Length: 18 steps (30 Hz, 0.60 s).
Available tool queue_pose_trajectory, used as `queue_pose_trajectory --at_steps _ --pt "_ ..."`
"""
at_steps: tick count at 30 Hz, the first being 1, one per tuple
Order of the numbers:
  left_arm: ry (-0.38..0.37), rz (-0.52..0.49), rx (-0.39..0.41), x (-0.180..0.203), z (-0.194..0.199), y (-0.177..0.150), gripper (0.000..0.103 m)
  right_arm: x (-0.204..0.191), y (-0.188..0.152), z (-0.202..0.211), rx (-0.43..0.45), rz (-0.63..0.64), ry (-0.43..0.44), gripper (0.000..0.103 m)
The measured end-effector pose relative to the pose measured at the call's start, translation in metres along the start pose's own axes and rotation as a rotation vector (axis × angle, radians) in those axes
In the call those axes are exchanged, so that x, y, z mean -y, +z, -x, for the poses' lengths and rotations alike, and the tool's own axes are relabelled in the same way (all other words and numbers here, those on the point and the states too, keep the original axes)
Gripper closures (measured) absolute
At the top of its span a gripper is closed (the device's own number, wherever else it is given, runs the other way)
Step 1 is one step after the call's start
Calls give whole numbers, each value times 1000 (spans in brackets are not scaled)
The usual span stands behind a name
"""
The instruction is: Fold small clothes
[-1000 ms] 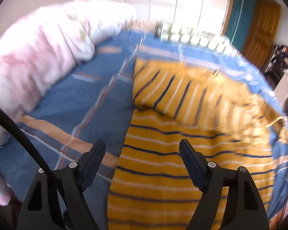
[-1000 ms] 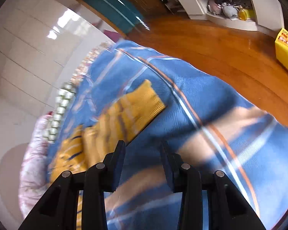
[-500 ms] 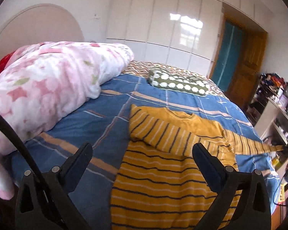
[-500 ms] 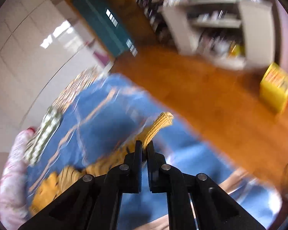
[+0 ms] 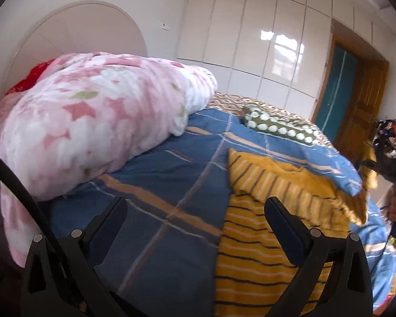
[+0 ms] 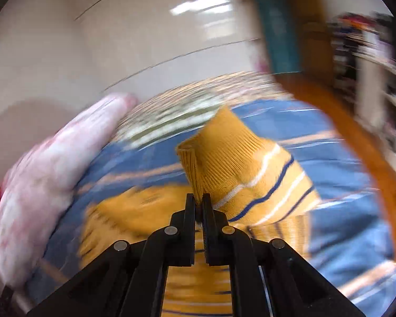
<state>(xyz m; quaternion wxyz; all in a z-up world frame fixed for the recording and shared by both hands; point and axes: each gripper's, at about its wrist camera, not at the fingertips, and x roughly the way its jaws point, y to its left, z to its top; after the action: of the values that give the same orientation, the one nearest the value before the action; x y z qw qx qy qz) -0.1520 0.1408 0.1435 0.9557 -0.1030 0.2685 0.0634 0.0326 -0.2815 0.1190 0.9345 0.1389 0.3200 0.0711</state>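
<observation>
A mustard-yellow sweater with navy and white stripes (image 5: 264,240) lies on the blue plaid bedspread (image 5: 171,185), its left sleeve folded across the chest. My left gripper (image 5: 195,224) is open and empty, held low over the bed at the sweater's left edge. My right gripper (image 6: 198,200) is shut on the ribbed cuff of the sweater's right sleeve (image 6: 219,153) and holds that sleeve lifted above the sweater body (image 6: 198,285). The right wrist view is blurred by motion.
A rolled pink floral blanket (image 5: 92,132) lies along the bed's left side. A green dotted cushion (image 5: 277,128) sits at the far end. A fold of bedspread (image 5: 338,169) is raised at the right. A door (image 5: 356,100) and shelves stand beyond the bed.
My right gripper closed on the right sleeve's cuff and has lifted and swung it over the sweater. My left gripper opened wider and dropped lower beside the sweater's left edge.
</observation>
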Motion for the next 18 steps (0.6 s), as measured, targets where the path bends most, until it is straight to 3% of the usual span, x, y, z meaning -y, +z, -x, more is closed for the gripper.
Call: queue_pose_trajectory --at_steps 3,7,15,18 --pt "8 7 -12 -19 -5 -8 0 -69 -19 -52 -94 94 94 98" --pt "4 46 -50 -42 -17 -19 0 -123 -49 -118 -219 167 117 98" --pt "10 92 -98 -66 -37 -34 0 -165 -86 -200 -381 207 83 97" --pt "-7 103 -114 -65 -41 -35 0 -178 -91 -206 -421 219 130 85"
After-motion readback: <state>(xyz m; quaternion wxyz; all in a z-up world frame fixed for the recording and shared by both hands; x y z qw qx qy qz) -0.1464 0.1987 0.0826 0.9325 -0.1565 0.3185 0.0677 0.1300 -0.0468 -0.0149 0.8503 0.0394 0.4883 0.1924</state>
